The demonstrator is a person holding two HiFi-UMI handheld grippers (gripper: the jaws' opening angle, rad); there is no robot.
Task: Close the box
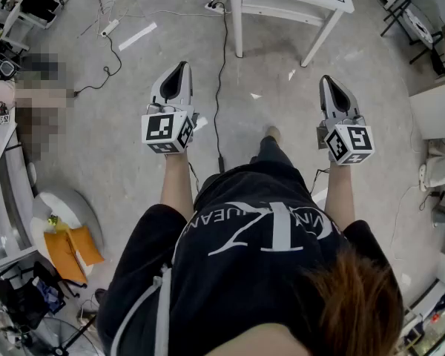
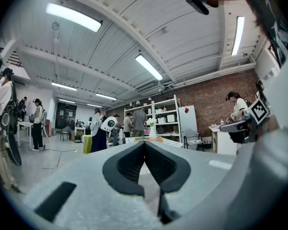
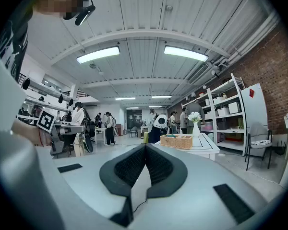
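Two grippers are held out in front of the person, neither of them on anything. The left gripper (image 1: 182, 67) has its jaws pressed together with nothing between them, and the right gripper (image 1: 325, 80) is closed and empty in the same way.

The box (image 3: 176, 141) sits on a white counter (image 1: 291, 10) ahead of the person, well apart from both grippers. In the head view only a brown sliver of it shows at the top edge. It looks woven, like wicker. I judge it light and fairly stiff with a little give, and rough enough that the pads should not slip. No view shows clearly where its lid or flaps lie. The likely hold is the free edge of whatever cover it has, while the other gripper steadies a side wall. A box this light could skate on the smooth counter top if pushed from one side only.

A vase (image 3: 195, 123) of white flowers stands just beyond the box on the same counter and could be knocked over.

The floor (image 1: 133, 162) is bare grey concrete, and a black cable (image 1: 222, 65) runs across it towards the counter. The room is a large workshop with a brick wall (image 3: 273, 80), white shelves (image 3: 228, 114) and strip lights overhead. Several people work at other stations.
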